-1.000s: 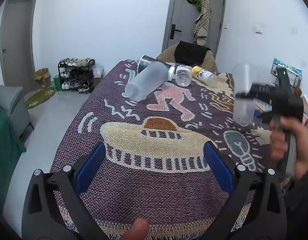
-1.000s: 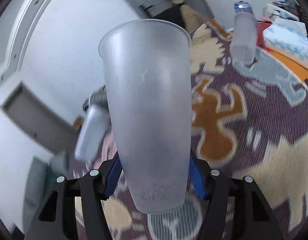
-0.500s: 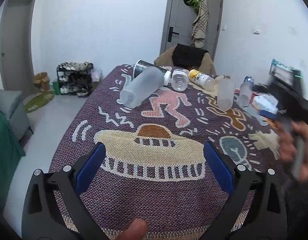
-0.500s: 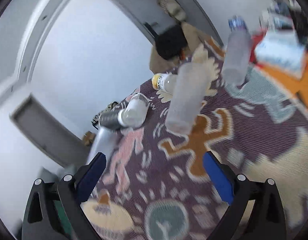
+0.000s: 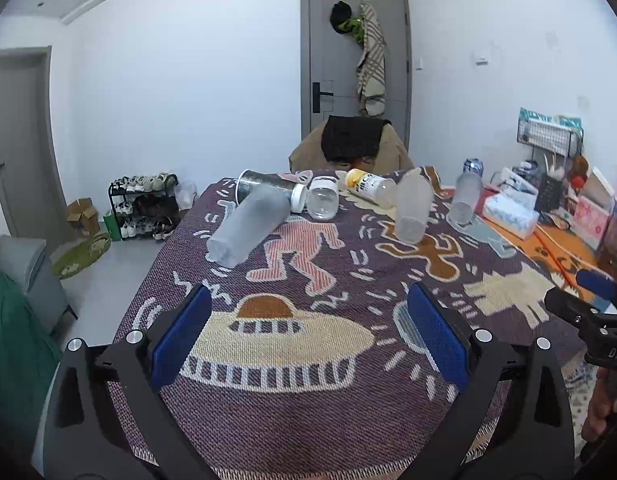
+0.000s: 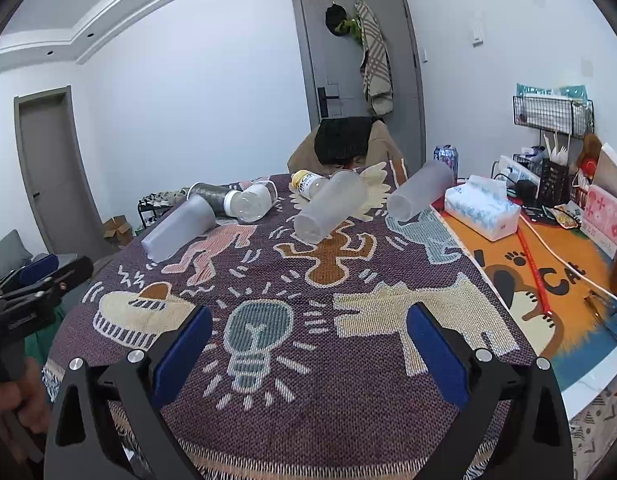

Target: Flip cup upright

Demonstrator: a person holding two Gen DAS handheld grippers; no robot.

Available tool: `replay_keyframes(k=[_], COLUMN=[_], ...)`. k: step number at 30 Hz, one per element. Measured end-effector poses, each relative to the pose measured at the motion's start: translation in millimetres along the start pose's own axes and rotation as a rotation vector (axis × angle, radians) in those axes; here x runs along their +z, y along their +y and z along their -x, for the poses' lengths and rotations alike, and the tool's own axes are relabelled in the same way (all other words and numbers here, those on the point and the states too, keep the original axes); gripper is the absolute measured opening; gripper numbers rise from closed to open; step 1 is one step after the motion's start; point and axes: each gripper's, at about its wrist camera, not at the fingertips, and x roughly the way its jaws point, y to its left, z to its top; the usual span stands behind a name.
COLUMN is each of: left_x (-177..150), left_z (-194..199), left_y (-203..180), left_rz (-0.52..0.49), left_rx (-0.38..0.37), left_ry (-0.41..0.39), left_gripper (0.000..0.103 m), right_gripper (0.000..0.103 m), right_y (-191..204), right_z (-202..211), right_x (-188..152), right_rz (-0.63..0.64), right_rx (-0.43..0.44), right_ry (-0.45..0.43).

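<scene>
Three frosted plastic cups are on the patterned cloth. In the left wrist view the middle cup (image 5: 412,210) and the right cup (image 5: 464,198) look upright, and the left cup (image 5: 248,228) lies on its side. The right wrist view shows the same cups tilted by the lens: left cup (image 6: 180,226), middle cup (image 6: 330,206), right cup (image 6: 420,190). My left gripper (image 5: 308,334) is open and empty near the cloth's front edge. My right gripper (image 6: 308,338) is open and empty, back from the cups.
A dark tumbler (image 5: 268,188), a clear jar (image 5: 322,202) and a yellow-capped bottle (image 5: 370,188) lie at the far end. A tissue box (image 6: 482,212), a can (image 6: 446,158), boxes and cables sit on the orange mat (image 6: 556,292) at right. A chair (image 5: 354,142) stands behind the table.
My right gripper held a frosted cup in the air a second ago. It has let the cup go on the cloth, opened, and pulled back toward the near edge. The left gripper stayed open.
</scene>
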Motion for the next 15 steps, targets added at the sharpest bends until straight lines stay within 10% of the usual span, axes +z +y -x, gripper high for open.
replay_keyframes(k=[15], left_x=[-7], left_z=[33], left_y=[-11], left_rz=[-0.015], left_rx=[-0.047], left_ry=[-0.034], left_gripper=[0.097], right_gripper=[0.095], right_y=[18], right_z=[25], right_x=[-13], right_rz=[0.005], right_rx=[0.073], right_ry=[0.014])
